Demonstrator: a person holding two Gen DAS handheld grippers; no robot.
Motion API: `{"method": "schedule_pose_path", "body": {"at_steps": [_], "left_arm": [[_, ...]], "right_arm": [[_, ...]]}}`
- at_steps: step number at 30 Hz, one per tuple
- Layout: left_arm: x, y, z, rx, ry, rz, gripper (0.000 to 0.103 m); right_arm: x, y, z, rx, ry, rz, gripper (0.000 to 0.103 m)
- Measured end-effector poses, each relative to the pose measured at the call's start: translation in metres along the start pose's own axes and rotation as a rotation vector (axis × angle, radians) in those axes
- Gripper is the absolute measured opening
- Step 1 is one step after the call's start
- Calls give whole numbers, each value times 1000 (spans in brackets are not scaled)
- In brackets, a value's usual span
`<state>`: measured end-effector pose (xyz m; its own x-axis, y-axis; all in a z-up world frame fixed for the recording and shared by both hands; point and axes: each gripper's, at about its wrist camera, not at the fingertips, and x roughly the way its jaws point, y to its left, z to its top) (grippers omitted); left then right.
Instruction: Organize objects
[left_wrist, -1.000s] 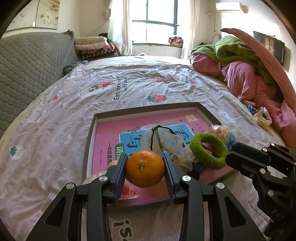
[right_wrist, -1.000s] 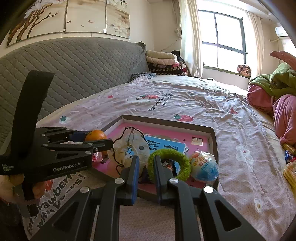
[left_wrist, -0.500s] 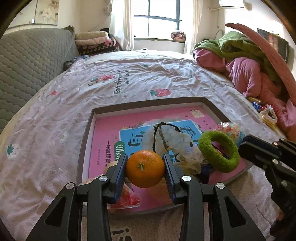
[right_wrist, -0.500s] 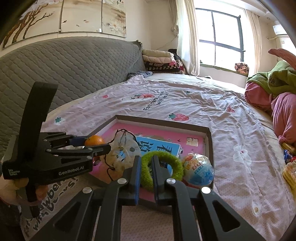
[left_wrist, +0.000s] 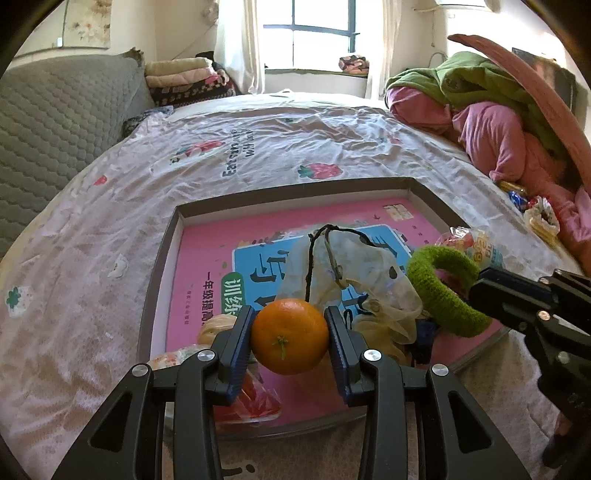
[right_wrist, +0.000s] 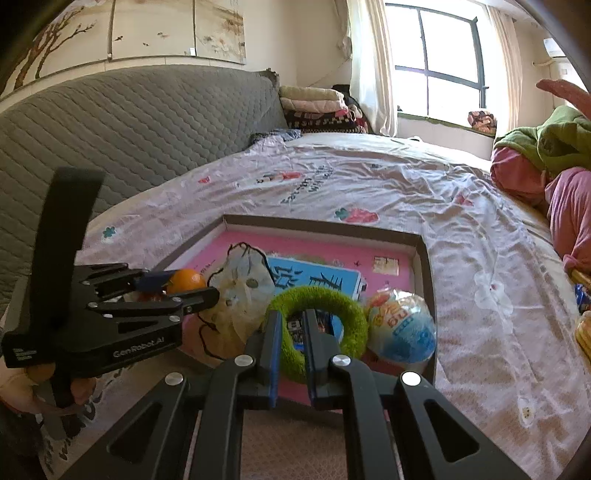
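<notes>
Gripping a tangerine (left_wrist: 290, 336) above the shallow box's (left_wrist: 295, 189) near edge, the left tongs (left_wrist: 290, 341) sit farther over the box than a second ago; the right tongs (right_wrist: 291, 341) pinch the green fuzzy ring (right_wrist: 325, 295), lifted higher; bedsheet (left_wrist: 110, 229) lies open beyond; "GenRobot.AI" marks the left tongs' side.

Open pink floor fills the tray's (left_wrist: 166, 258) far left half; a crumpled plastic bag (left_wrist: 354, 284) and packaged ball (right_wrist: 400, 328) crowd the near right.
</notes>
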<state>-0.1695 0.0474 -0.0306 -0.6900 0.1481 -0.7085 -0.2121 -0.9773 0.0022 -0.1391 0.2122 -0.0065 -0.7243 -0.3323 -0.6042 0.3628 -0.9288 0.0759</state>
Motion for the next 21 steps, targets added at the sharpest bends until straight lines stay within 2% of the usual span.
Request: {"method": "schedule_pose_path", "body": {"at_steps": [16, 21], "left_arm": [[2, -11, -7, 30, 3, 30, 40], [4, -10, -8, 31, 11, 34, 46]], "right_arm": [[7, -5, -5, 21, 2, -10, 12], [7, -7, -4, 25, -5, -5, 12]]}}
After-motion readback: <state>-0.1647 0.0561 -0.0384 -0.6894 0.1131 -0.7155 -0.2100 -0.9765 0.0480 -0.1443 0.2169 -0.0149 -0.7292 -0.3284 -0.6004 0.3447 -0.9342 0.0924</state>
